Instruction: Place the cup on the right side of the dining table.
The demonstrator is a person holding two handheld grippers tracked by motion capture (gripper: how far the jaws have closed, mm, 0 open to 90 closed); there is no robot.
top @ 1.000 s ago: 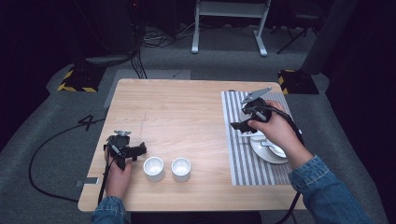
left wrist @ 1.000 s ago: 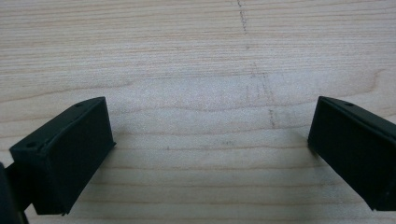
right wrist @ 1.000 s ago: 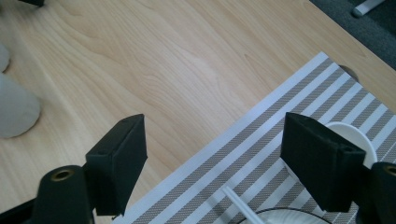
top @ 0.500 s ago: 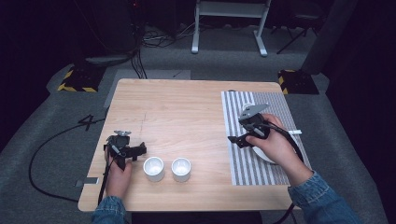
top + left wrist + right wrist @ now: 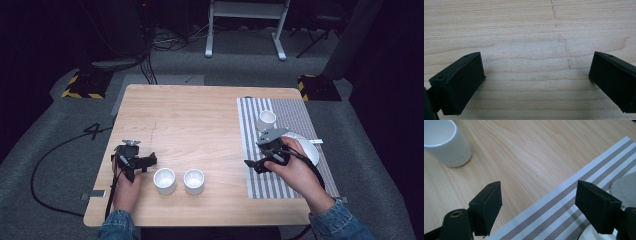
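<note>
Both hand-held grippers, left [image 5: 148, 161] and right [image 5: 251, 164], gape apart; high view shows 3 cups [image 5: 164, 180].

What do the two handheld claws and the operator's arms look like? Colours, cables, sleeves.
Both are black two-jaw units. Left claw trails a black cable off the table's near edge. Right claw carries a grey three-cornered plate on top and its own black cable. In the gripper views the jaws are blocky matte-black pads with small screw holes. Both sleeves are blue denim.
</note>
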